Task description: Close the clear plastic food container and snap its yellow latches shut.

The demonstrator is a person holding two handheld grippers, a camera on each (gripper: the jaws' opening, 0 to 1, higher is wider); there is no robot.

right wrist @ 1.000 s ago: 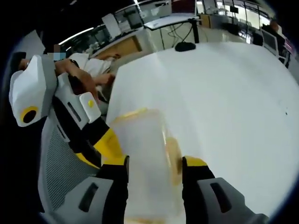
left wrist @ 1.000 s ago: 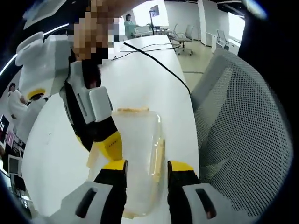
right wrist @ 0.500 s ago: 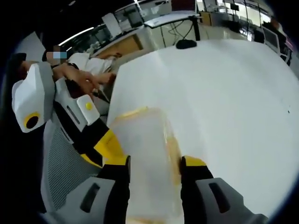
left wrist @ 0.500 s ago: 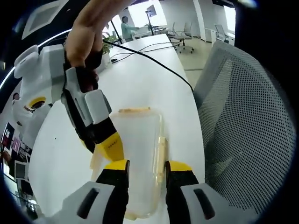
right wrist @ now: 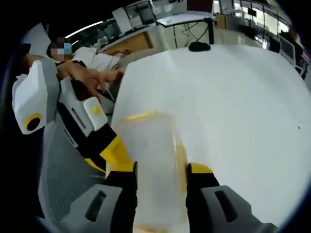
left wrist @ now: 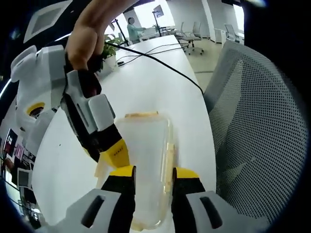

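The clear plastic food container (left wrist: 146,150) lies lid-down-closed on the white table (left wrist: 146,82), with a yellow latch (left wrist: 141,115) at its far end and another (left wrist: 169,155) along its right side. My left gripper (left wrist: 153,174) is shut on the container's near part, one jaw on each side. The right gripper (left wrist: 97,126), held by a hand, comes in from the left, its yellow tip against the container's left edge. In the right gripper view the container (right wrist: 150,150) sits between my right gripper's (right wrist: 162,170) jaws, which press on its sides. The left gripper (right wrist: 87,121) touches its left edge.
A grey mesh office chair (left wrist: 262,121) stands close on the right of the table edge, also seen as mesh (right wrist: 63,170). A black cable (left wrist: 165,65) runs across the table. A dark object (right wrist: 199,46) lies at the far edge. A person (right wrist: 97,63) sits behind.
The jaws of both grippers have drawn in a little against the container's sides. Both views shifted slightly; the container stays in place on the table.
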